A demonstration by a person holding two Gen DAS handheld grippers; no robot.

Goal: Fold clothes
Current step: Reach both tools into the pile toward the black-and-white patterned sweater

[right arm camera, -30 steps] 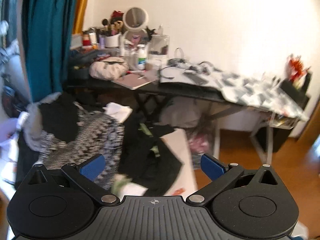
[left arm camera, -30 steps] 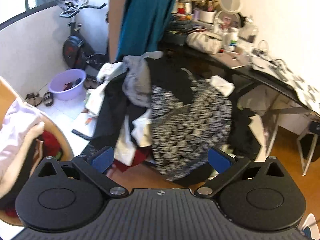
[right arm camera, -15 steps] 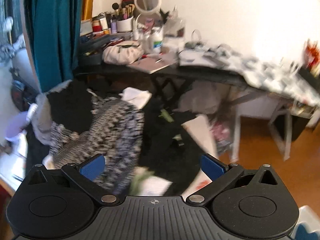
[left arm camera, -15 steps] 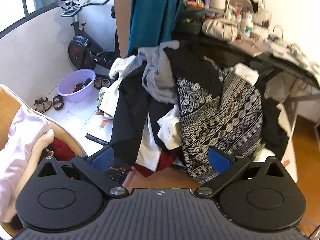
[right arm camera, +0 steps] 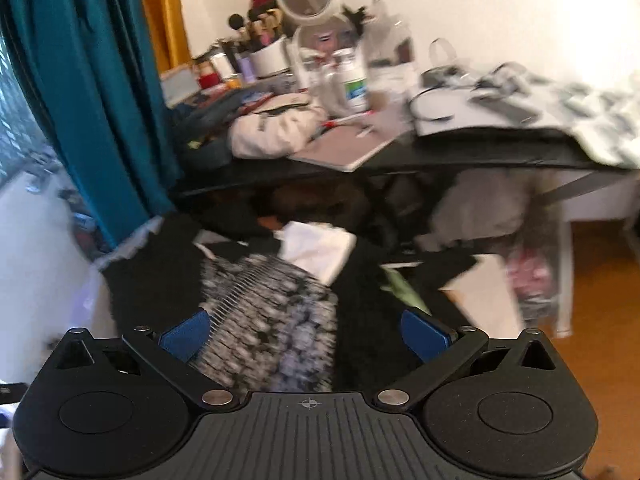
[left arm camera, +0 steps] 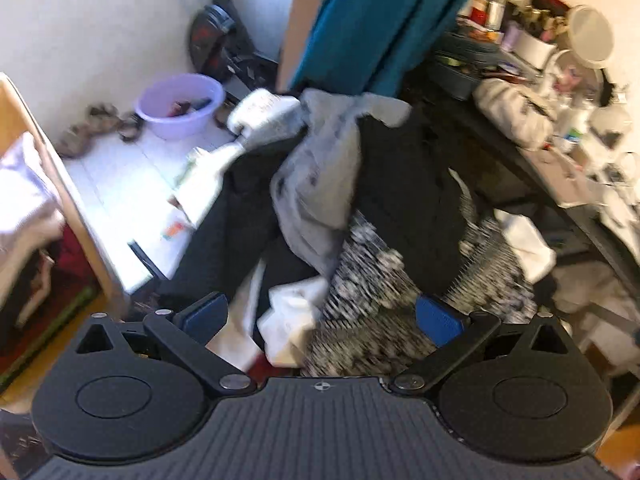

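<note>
Both the left tongs and right tongs hang wide open and empty above the clothes pile, which sits just left of the cluttered bench; the operator should isolate one garment, likely the patterned garment, gripping a single edge

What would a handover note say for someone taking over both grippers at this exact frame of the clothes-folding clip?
Left gripper: open, empty, aimed at the pile of clothes.
Right gripper: open, empty, above the black-and-white patterned garment.
Clothes: an unsorted heap with a grey garment draped on top, black pieces under it, and a white piece near the black desk. Both views are motion-blurred.
Done: nothing shows as folded in these views.
Left: pick one garment, probably the grey or the patterned one, pull it free, and fold it.
</note>
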